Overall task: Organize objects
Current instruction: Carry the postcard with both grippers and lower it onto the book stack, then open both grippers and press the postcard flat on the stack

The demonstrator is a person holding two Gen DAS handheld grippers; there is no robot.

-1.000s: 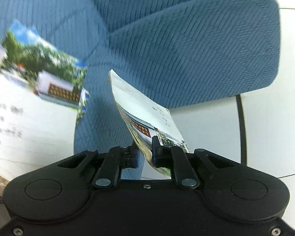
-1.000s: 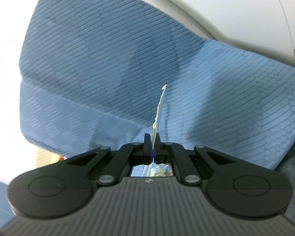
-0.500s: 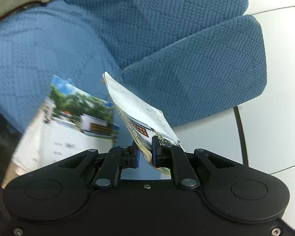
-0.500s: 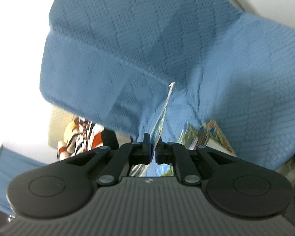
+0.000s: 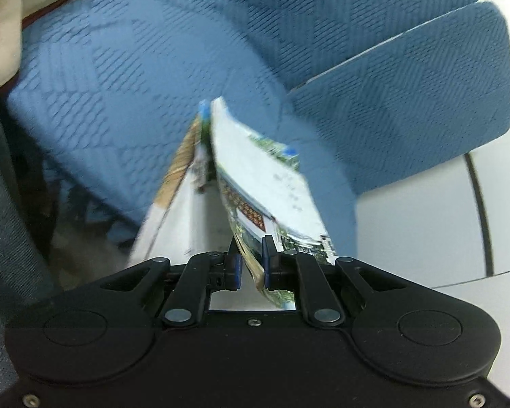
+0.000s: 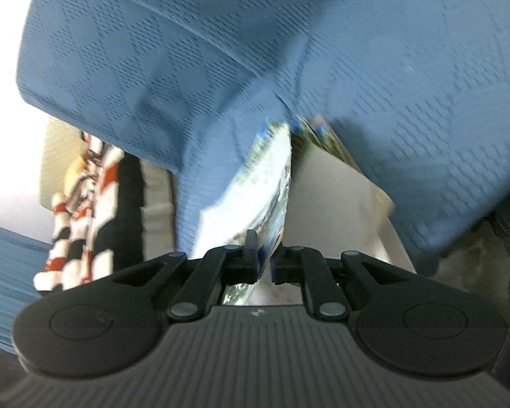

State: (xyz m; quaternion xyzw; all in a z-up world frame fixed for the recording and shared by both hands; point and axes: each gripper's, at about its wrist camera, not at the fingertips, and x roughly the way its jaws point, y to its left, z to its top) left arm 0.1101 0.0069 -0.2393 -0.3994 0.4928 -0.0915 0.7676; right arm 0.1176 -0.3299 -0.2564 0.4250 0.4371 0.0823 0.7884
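My left gripper [image 5: 251, 265] is shut on a glossy printed booklet [image 5: 272, 187], white with a photo of trees and a building. A second like booklet [image 5: 183, 197] stands edge to edge beside it on the left. In the right wrist view my right gripper [image 6: 262, 261] is shut on that booklet [image 6: 255, 190], and the other booklet [image 6: 333, 190] lies just to its right. Both are held in the air over the seat of a blue quilted armchair [image 5: 136, 78]. The frames are blurred.
The armchair's arm [image 5: 425, 78] rises at the right of the left wrist view, over a white floor [image 5: 418, 231]. A red, white and black patterned cloth [image 6: 81, 204] and a beige cushion [image 6: 57, 156] show at the left of the right wrist view.
The two booklets have come together: the right-hand one swung in from the left until its edge meets the left-hand one. Both grippers kept their hold and tilted towards the seat.
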